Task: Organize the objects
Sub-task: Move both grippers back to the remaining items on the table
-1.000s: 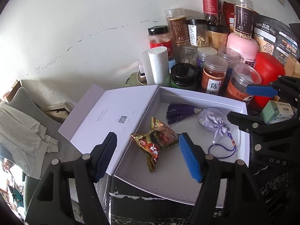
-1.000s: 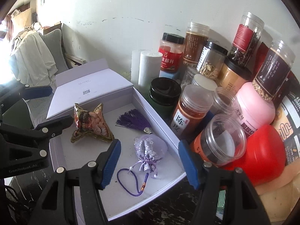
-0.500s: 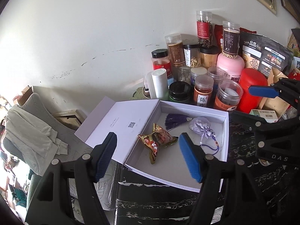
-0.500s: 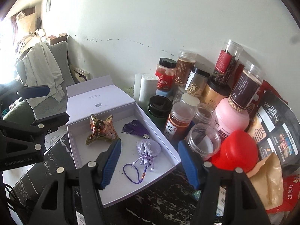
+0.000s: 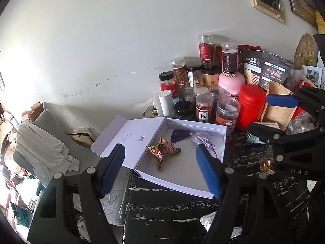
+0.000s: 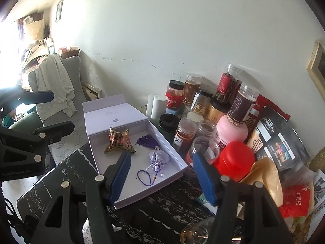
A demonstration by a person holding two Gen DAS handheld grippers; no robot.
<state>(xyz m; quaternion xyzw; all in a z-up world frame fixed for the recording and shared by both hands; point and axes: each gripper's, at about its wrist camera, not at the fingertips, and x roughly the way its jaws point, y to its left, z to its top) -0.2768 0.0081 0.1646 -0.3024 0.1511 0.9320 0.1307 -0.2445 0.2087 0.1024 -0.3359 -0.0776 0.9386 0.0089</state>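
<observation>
White wall behind, scuffed, and below it a dark marbled tabletop [image 5: 174,207] crowded with stuff. Far left off the table, a grey chair with a pale garment [image 5: 42,150] draped over it. Moving in: the left gripper [image 5: 160,170] hangs above the table's near edge, jaws opening, nothing between them. Under it sits the open white box [image 5: 195,191], lid folded out to the left. Inside, left to right: a crinkled snack packet [image 5: 163,151], then a purple tassel [image 5: 179,137], then a lilac sachet [image 6: 158,157] with its cord looped toward the near wall. Over on the right, the right gripper [image 6: 160,178] is spread too, empty, high above the box's right wall. Looks like a pause between placements, both hands free, three items already boxed. Next call is a choice: pick another small item from the clutter, or swing the lid shut, which would want a grip on the lid's far left edge. Right side is the hard part: jars [image 6: 203,109] and pouches [image 6: 278,142] overlap, labels mostly unreadable, and something glassy [image 6: 195,233] at the bottom edge is cut off.
</observation>
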